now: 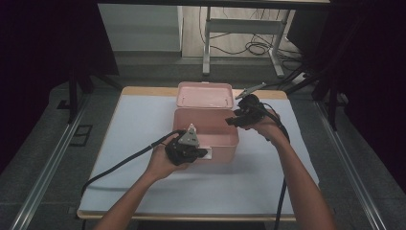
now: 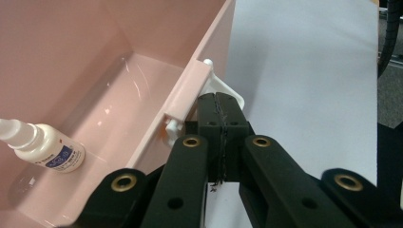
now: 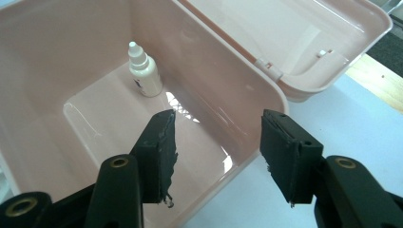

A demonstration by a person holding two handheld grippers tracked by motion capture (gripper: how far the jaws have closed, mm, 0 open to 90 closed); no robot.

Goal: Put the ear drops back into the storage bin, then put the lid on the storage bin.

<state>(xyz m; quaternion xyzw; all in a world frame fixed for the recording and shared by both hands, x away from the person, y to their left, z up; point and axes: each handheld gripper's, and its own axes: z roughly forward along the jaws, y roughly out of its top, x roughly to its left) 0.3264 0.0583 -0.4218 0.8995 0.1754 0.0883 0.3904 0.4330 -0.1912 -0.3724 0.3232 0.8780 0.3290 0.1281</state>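
The small white bottle (image 3: 144,71) lies on the floor of the open pink box (image 1: 230,141), so the placing step appears complete. The left gripper (image 2: 221,114) is clenched by the front latch (image 2: 187,97) at 6 o'clock of the box, and whether the pads pinch the white tab cannot be told. The right gripper (image 3: 216,156) hangs released and empty over the 3 o'clock rim; the next move likely calls for swinging the lid (image 1: 205,94) forward from 12 o'clock
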